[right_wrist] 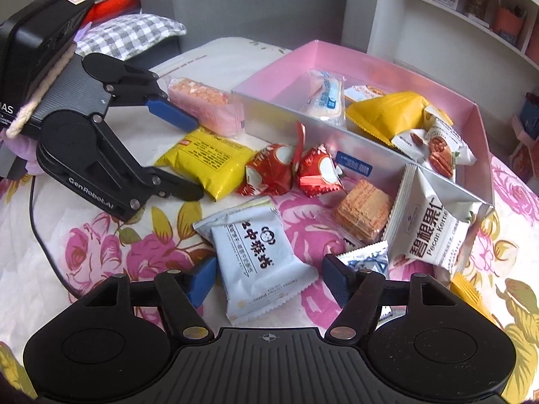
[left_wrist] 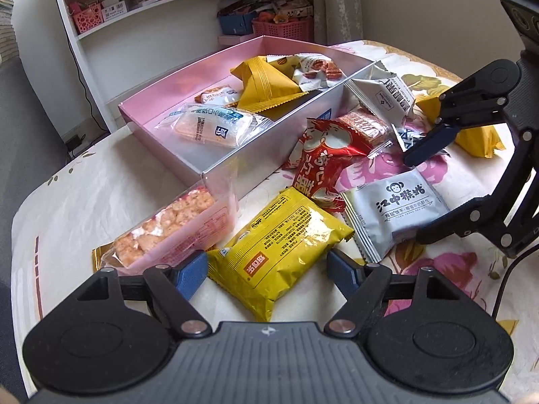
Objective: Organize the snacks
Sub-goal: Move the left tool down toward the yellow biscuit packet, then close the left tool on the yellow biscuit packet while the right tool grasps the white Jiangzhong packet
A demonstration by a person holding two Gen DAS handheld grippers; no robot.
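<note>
A yellow packet (left_wrist: 279,252) (right_wrist: 205,160) lies on the flowered tablecloth. My left gripper (left_wrist: 267,269) (right_wrist: 196,160) stands open astride it, pads close to its sides. A grey-white packet with a monkey logo (right_wrist: 259,262) (left_wrist: 397,208) lies between the fingers of my right gripper (right_wrist: 269,277) (left_wrist: 414,198), which is open with small gaps on both sides. Behind them stands the pink divided box (left_wrist: 161,84) (right_wrist: 337,47), holding a yellow triangular packet (right_wrist: 387,114), pecan packets (right_wrist: 438,148) and a white cracker pack (left_wrist: 209,128).
Loose on the cloth: a pink cracker pack (left_wrist: 168,229), two red packets (right_wrist: 266,171), an orange wafer (right_wrist: 363,215), a white pecan packet (right_wrist: 434,232) leaning on the box, another yellow packet (left_wrist: 478,138). A black cable (right_wrist: 43,235) trails at the left. White shelves (left_wrist: 141,17) stand behind.
</note>
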